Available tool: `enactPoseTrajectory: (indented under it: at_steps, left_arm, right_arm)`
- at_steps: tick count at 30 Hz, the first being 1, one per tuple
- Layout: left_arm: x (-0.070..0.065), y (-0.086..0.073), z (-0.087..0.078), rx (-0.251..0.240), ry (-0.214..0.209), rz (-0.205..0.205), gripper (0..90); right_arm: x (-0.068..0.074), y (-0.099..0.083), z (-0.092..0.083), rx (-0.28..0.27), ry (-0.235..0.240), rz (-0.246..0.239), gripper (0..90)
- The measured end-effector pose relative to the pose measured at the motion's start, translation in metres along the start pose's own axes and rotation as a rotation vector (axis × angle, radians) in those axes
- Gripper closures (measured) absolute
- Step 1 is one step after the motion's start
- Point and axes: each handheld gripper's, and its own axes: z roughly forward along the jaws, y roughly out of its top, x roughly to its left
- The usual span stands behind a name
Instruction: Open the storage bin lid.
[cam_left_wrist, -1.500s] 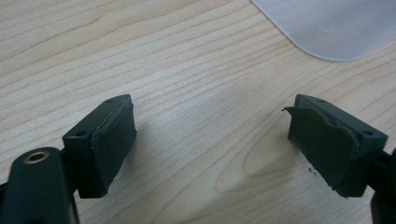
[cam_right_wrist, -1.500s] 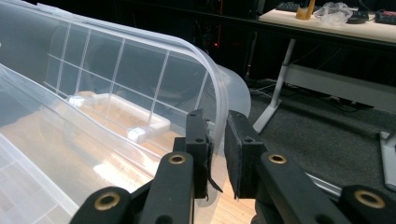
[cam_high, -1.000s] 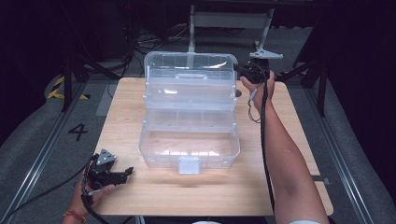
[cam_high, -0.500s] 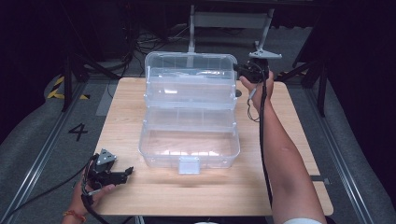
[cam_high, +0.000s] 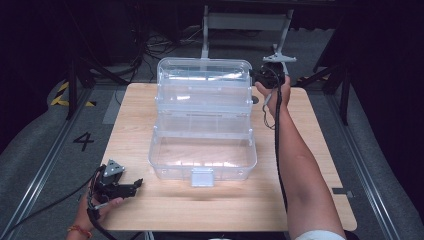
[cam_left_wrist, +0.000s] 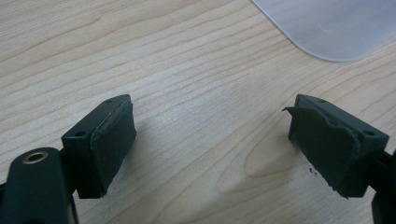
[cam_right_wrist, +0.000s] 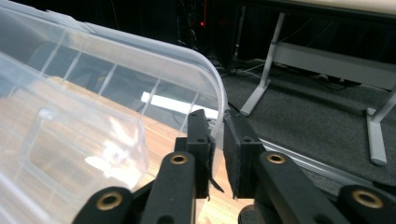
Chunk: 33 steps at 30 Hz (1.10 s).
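The right gripper (cam_right_wrist: 215, 154) is pinching the raised lid (cam_right_wrist: 205, 84) of the clear tiered organizer box (cam_high: 202, 150), already unfolded; the left gripper (cam_left_wrist: 212, 144) is resting wide, empty.

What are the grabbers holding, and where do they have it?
The right gripper pinches the clear plastic box by the thin rim of its raised lid, at the far right corner. The left gripper is open over the table, holding nothing.
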Motion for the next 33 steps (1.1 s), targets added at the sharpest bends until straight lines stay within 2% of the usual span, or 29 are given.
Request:
enactPoseTrajectory:
  at_steps: [1,4,8,13,23,33]
  left_arm:
    - [0.000,0.000,0.000,-0.002,0.002,-0.001,15.2]
    - [0.000,0.000,0.000,-0.001,0.003,0.000,15.1]
    - [0.000,0.000,0.001,-0.009,0.002,-0.005,15.1]
    - [0.000,0.000,0.000,-0.004,0.004,-0.004,15.1]
    - [0.000,0.000,0.000,-0.002,0.004,-0.002,15.1]
    - [0.000,0.000,0.000,-0.002,0.005,-0.002,15.1]
  right_arm:
    - [-0.002,-0.003,0.003,0.004,0.000,-0.001,90.0]
    - [-0.005,-0.009,0.009,0.009,0.005,0.006,90.0]
    - [-0.002,-0.020,0.020,0.044,0.004,0.002,90.0]
    - [-0.001,-0.027,0.023,0.064,0.015,-0.003,90.0]
    - [-0.004,-0.025,0.007,0.053,0.010,-0.026,90.0]
    - [0.009,-0.018,-0.012,0.031,0.026,-0.115,89.7]
